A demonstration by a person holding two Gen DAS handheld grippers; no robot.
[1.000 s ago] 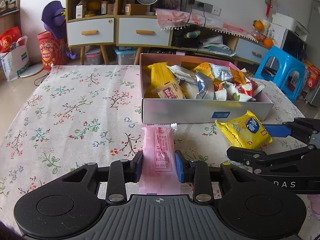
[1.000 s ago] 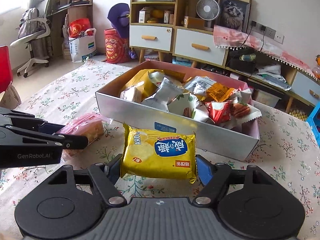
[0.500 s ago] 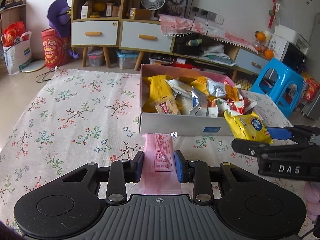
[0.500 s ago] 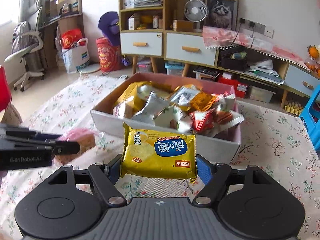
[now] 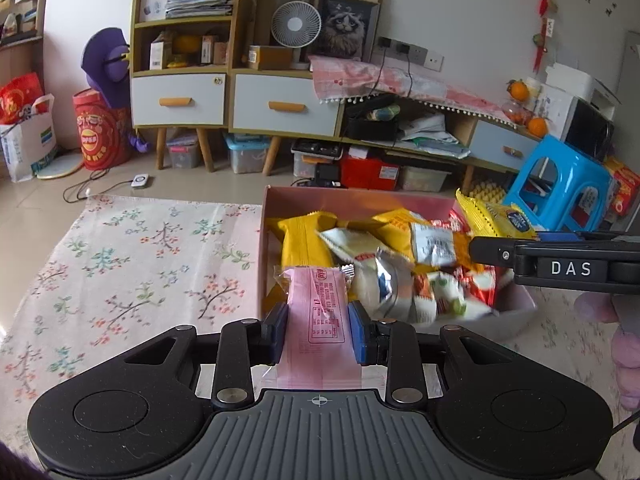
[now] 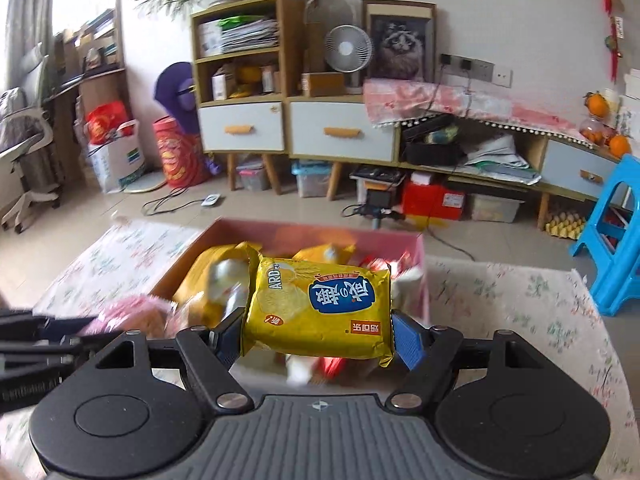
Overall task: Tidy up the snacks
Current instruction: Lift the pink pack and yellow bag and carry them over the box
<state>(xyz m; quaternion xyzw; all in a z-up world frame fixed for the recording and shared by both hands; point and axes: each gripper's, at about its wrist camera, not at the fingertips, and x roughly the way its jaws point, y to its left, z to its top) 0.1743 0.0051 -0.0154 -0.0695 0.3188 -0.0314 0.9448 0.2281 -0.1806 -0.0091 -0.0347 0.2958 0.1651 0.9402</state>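
Note:
My left gripper is shut on a pink snack packet, held over the near left corner of the snack box. My right gripper is shut on a yellow cracker packet, held above the same box. In the left wrist view the right gripper comes in from the right with the yellow packet over the box's far right corner. In the right wrist view the left gripper and the pink packet show blurred at the left. The box holds several mixed packets.
The box stands on a table with a floral cloth. Beyond the table's far edge are low cabinets with drawers, a blue plastic stool at the right and storage bins on the floor.
Both grippers have risen and moved forward with their packets, from the cloth in front of the box to above the box's contents.

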